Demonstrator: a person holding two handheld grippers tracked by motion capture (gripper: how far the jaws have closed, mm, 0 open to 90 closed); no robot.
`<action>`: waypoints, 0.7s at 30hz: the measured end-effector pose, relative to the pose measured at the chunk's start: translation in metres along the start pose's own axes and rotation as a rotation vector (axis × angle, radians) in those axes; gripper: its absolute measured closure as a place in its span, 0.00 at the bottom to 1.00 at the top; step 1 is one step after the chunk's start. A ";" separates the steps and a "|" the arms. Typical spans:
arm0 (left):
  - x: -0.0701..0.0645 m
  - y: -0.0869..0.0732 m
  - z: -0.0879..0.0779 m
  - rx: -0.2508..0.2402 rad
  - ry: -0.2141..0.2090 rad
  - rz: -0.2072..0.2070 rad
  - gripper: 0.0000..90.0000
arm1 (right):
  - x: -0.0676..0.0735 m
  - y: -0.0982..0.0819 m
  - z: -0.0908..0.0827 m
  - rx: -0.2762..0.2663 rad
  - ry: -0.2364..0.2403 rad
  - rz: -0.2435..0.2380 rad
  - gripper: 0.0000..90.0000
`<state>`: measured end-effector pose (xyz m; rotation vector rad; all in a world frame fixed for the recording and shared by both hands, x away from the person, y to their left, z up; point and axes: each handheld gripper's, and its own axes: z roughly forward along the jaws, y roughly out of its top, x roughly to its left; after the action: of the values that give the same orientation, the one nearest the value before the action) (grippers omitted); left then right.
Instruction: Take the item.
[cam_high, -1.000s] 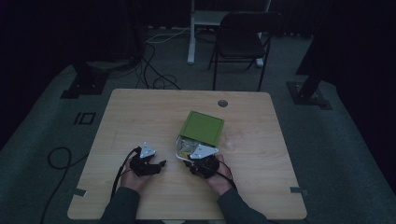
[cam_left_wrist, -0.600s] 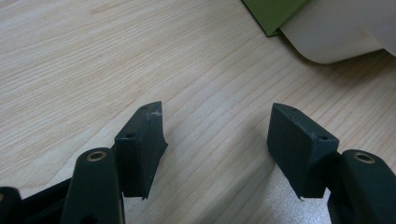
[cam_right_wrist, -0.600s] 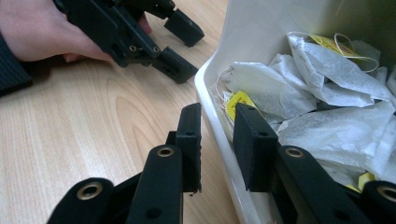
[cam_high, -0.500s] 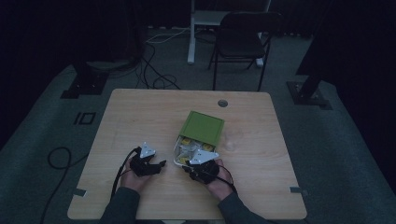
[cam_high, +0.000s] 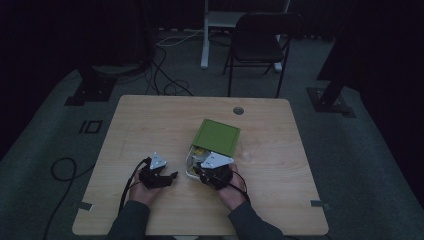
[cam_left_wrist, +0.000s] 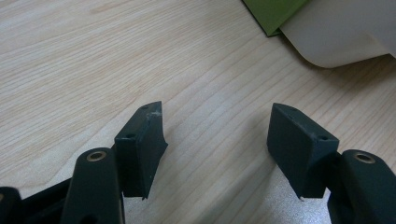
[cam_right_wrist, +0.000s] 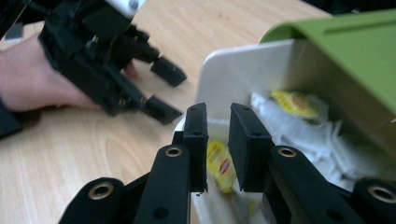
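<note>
Right gripper (cam_right_wrist: 217, 144): we see its jaws narrowed to a slim gap over the box's near rim, nothing between them, a yellow-tagged tea bag (cam_right_wrist: 221, 163) just below.
Left gripper (cam_high: 159, 176): slack, jaws wide over bare table (cam_left_wrist: 93, 56), at nine o'clock of the box.
Box (cam_high: 191, 165): white, tea bags inside, green lid (cam_high: 217, 137) tilted over its far side.
Risk: we judge the jaws could catch the rim and shove the unbraced box.
Twelve o'clock: chair (cam_high: 260, 40).

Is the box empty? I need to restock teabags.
Not empty. The white box, its green lid partly slid back, holds yellow-tagged teabags.
</note>
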<state>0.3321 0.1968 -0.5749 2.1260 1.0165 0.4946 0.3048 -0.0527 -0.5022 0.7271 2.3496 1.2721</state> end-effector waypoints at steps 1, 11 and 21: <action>0.000 0.000 0.000 0.000 0.000 0.000 0.42 | 0.000 0.002 0.000 -0.004 -0.006 -0.002 0.84; 0.000 0.000 0.000 0.002 -0.001 0.000 0.42 | -0.003 0.015 0.011 0.019 -0.096 -0.006 0.82; 0.000 0.000 0.000 0.001 -0.001 0.000 0.42 | 0.002 0.015 0.025 0.103 -0.193 -0.087 0.73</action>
<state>0.3321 0.1968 -0.5748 2.1268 1.0166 0.4924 0.3207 -0.0281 -0.5026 0.7360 2.2754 1.0033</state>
